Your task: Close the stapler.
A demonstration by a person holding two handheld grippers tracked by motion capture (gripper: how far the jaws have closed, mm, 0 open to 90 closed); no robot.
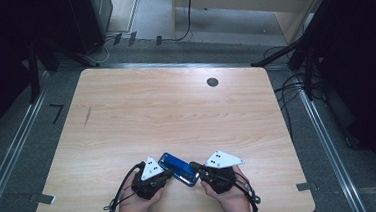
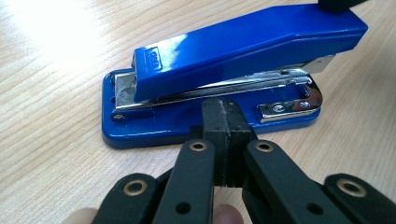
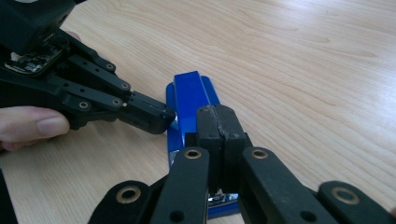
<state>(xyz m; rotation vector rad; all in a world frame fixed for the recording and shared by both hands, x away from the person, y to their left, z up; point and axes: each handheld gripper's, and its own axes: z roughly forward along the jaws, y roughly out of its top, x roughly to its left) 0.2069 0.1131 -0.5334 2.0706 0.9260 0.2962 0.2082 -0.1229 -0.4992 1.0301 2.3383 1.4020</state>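
A blue stapler [image 1: 179, 169] lies on the wooden desk [image 1: 176, 112] close to the near edge, between the person's two hands. In the high view it sits slanted, one end pointing up and left, the other down and right.

The left hand-held gripper [image 1: 169, 172] comes at the stapler from the left. Its two black jaws are clenched, pad against pad, with nothing between them. In the left gripper view the closed tips [image 2: 223, 122] sit against the long side of the stapler [image 2: 224, 74], at the blue base just below the shiny metal magazine. Whether they press on it or merely meet it cannot be told. The stapler's top arm is tilted up off the base at the front end, where the metal anvil plate shows.

The right hand-held gripper [image 1: 194, 165] comes in from the right, jaws likewise clenched on nothing. In the right gripper view its closed tips [image 3: 217, 122] rest over the top of the stapler [image 3: 189, 95], near the end closest to that hand, and the left gripper's tip [image 3: 148, 116] touches the stapler's side farther along.

A small dark round disc [image 1: 212, 82] sits at the far side of the desk, well apart from the stapler. Cables trail from both grippers towards the person
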